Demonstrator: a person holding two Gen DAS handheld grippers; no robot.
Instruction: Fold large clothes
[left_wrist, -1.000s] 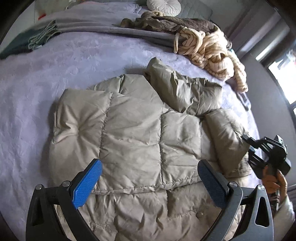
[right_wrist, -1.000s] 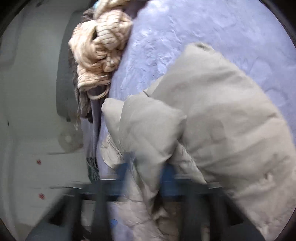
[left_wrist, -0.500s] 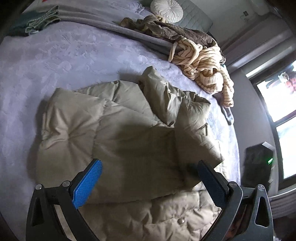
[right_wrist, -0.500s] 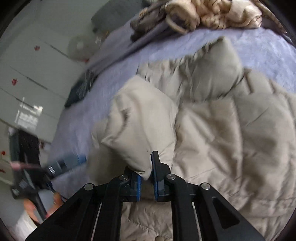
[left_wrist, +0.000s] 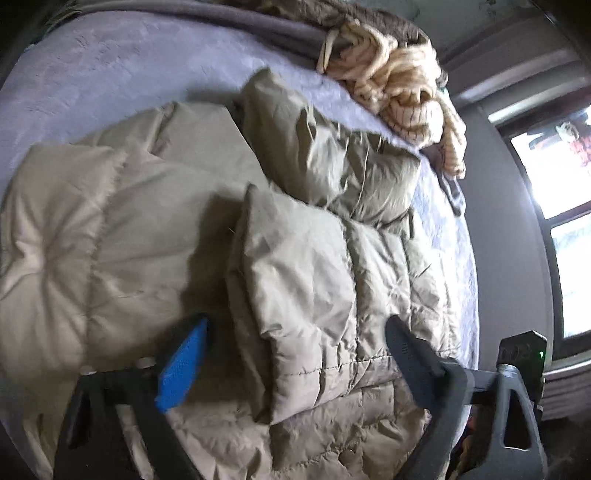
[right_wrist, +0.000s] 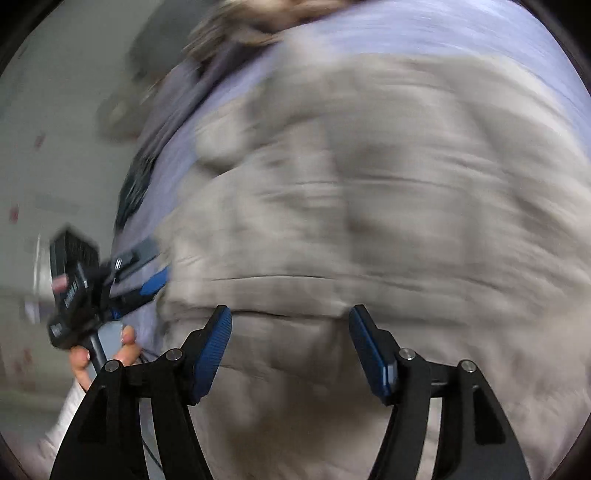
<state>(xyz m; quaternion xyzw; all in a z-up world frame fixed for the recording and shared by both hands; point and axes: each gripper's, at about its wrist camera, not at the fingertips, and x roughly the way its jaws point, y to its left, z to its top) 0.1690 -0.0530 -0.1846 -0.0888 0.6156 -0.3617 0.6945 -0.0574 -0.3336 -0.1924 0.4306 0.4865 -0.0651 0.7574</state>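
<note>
A beige quilted puffer jacket lies spread on the lavender bed. Its right sleeve lies folded across the body. My left gripper is open and empty, hovering over the jacket's lower part near the folded sleeve. In the right wrist view the jacket is blurred by motion. My right gripper is open and empty just above the jacket. The left gripper also shows in the right wrist view, at the jacket's left edge, held by a hand.
A cream striped knit garment and a brown blanket are piled at the far side of the bed. A window is on the right. A black device with a green light stands beside the bed.
My right gripper carried the sleeve across the jacket's body, then opened and let it go. The sleeve now lies folded over the body. My left gripper moved closer to the jacket.
</note>
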